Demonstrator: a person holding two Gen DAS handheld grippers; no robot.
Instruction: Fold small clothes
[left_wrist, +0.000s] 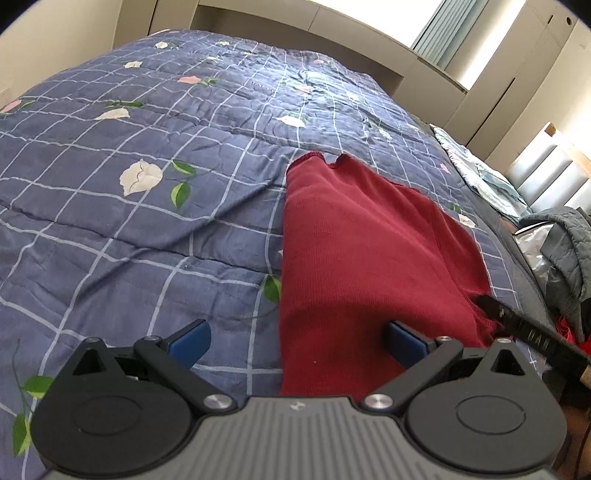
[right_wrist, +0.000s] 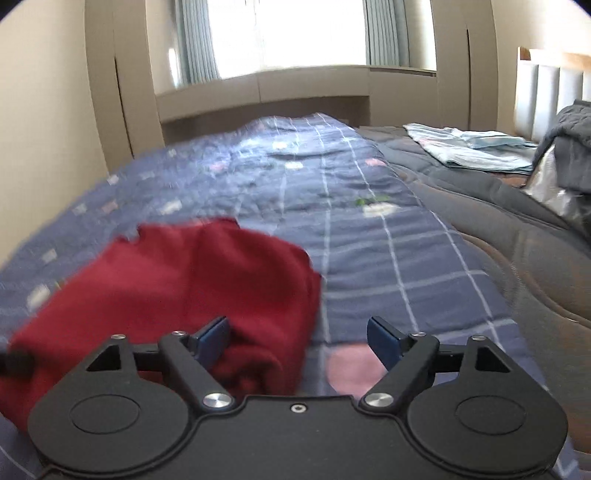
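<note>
A blue quilted bedspread (left_wrist: 129, 229) with a white grid and printed flowers covers the bed and runs away ahead of both tools. On it lies the dark red knit garment (left_wrist: 362, 258), flattened, its scalloped edge at the far end. It sits ahead of the left hand-held gripper (left_wrist: 299, 341), under its right finger, and ahead and left of the right hand-held gripper (right_wrist: 299, 339), bunched beneath that tool's left finger. Both stand wide open with blue pads (right_wrist: 212, 338) pressing nothing. Beyond the right tool's right side lie a grey quilt (right_wrist: 498, 229) and folded pale blue cloth (right_wrist: 469, 149).
</note>
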